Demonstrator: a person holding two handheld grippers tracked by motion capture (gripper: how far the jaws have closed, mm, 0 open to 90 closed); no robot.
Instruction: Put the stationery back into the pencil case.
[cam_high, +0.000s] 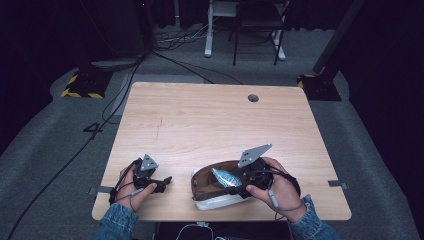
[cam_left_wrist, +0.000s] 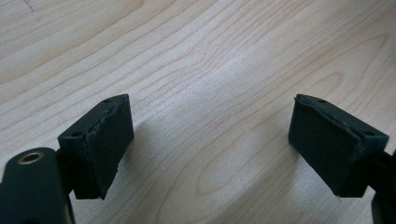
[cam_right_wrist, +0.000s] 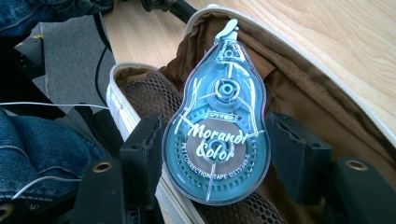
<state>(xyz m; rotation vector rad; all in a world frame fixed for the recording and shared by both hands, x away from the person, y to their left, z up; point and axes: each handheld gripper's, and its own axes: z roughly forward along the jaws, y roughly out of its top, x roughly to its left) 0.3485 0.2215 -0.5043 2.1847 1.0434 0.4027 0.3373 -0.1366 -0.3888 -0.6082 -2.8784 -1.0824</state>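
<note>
while the right gripper (cam_right_wrist: 217, 154) has its jaws clamped on the fat end of the teal correction tape (cam_right_wrist: 218, 126), i'd say the risky bit is the drop into the open pencil case (cam_high: 212, 192). the tape sits just over the case's brown lining, tip pointing away from the hand, near the front edge of the table (cam_high: 200, 115).

stuff that could go sideways, just my guess:
- that shell is smooth, rounded plastic (pads only touch it at the two sides), so a small twist could let it pivot or squirt out and land on the wood rather than inside.
- the white tip at the far end could snag on the fabric or the mesh pocket if it goes in nose first, tipping the tape back out.
- the case is soft and nothing is pinning it. the left gripper (cam_left_wrist: 208, 149) is off on bare table with jaws spread wide and nothing between them, well apart from the case, so a nudge could shove the case toward the table edge.
</note>
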